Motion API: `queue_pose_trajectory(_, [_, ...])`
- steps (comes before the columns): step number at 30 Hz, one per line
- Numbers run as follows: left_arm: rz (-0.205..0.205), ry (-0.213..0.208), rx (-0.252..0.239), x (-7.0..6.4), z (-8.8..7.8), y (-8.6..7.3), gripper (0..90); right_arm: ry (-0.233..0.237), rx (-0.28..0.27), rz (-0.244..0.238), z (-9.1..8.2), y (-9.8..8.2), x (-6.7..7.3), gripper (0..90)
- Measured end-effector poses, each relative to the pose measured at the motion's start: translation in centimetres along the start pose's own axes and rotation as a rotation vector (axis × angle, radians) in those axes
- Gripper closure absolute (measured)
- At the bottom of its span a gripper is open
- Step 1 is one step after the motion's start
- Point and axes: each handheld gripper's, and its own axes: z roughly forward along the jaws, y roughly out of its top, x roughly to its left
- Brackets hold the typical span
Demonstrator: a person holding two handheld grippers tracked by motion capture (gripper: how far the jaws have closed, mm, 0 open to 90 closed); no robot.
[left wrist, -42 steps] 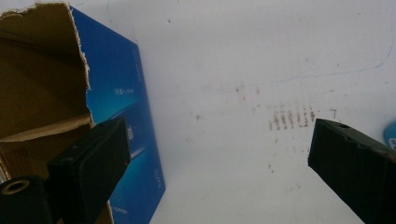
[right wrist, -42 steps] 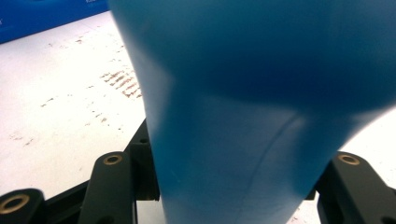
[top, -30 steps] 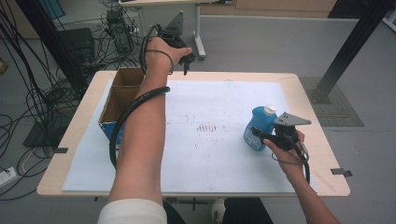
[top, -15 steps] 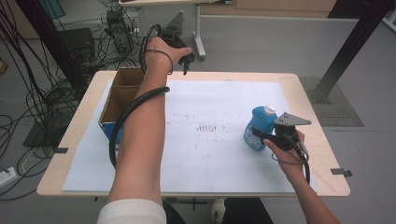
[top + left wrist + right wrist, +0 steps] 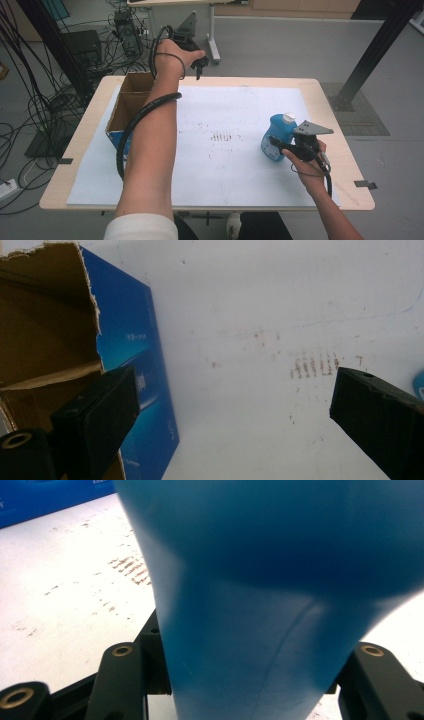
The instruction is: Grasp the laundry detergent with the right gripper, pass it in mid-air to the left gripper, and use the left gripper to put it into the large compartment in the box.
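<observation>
In the high view, a blue bottle with a white cap is seen standing upright on the white sheet that covers the worktop, toward its right side. The right gripper is brought in level from the right, and its jaws are closed on the lower body of the bottle, which rests on the sheet; a low grip of this kind is judged to keep the bottle steady for a lift. The left gripper is held raised beyond the far edge of the worktop, well apart from the bottle, apparently parked out of the way. An open cardboard box sits at the left edge of the sheet, its mouth upward, a likely place for the bottle to be put.

In the left gripper view, the jaws are seen spread wide with nothing between them; the box, with its blue printed side, lies below to the left, and the stained sheet beyond.

In the right gripper view, the bottle is seen very close, its narrowed part clamped between the two jaws, with the sheet behind it.
</observation>
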Motion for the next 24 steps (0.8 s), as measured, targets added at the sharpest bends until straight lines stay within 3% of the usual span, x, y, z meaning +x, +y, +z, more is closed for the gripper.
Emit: queue_pose_trajectory(24, [-0.001, 0.001, -0.002, 0.26, -0.27, -0.06, 6.2, 0.0, -0.001, 0.002, 0.0, -0.01, 0.0, 43.9])
